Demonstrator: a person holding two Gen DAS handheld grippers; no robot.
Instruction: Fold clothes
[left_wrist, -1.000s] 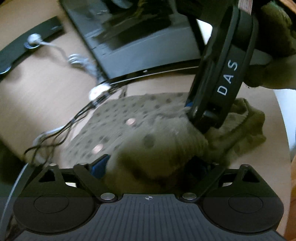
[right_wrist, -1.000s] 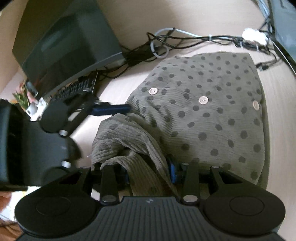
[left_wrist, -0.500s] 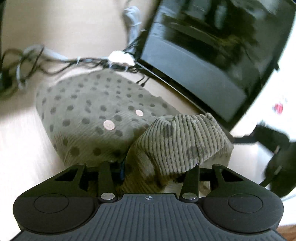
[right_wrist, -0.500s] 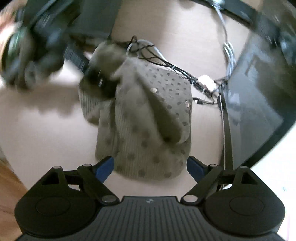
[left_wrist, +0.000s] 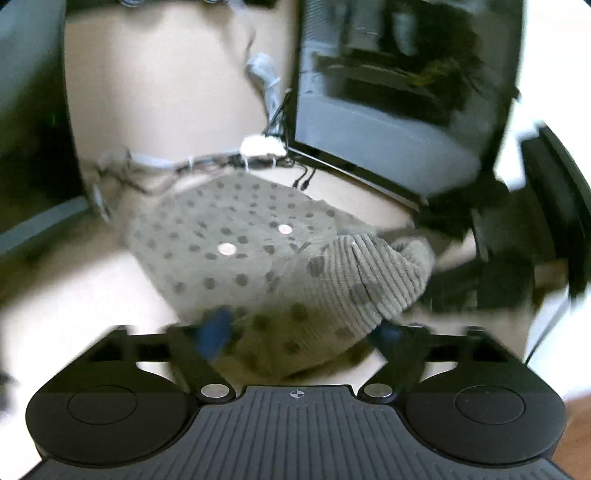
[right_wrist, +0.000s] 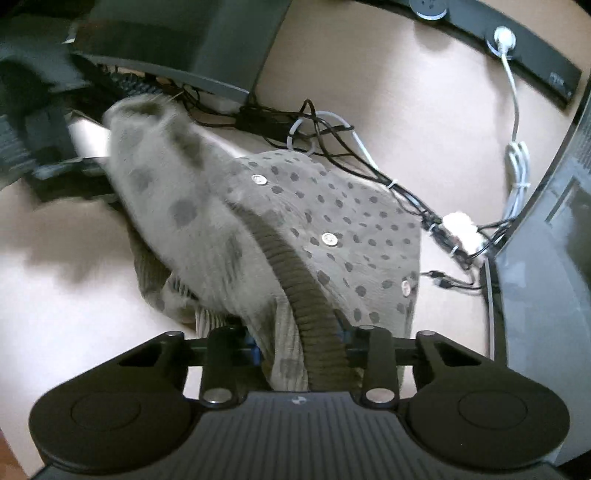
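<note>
Cardigan (right_wrist: 332, 236), olive with dark dots and pale buttons, lay on tan desk (right_wrist: 406, 92), just beside cable bundle (right_wrist: 332, 136) and near monitor (left_wrist: 388, 103). Right gripper (right_wrist: 301, 347): clamped on ribbed hem (right_wrist: 314, 317) of cardigan, jaws drawn close with cloth bunched between. Left gripper (left_wrist: 306, 332): jaws apart, blurred, straddling near edge of cardigan; contact with cloth could not be told. Status, as judged: body portion spread flat with button side up on cable-bundle side; one flap lifted and draped loosely across opposite side, not laid flat. Fold judged partway only. Remaining: flap to be laid down and smoothed, loose rolled corner (left_wrist: 388, 266) to be tucked, final fold to be made.
</note>
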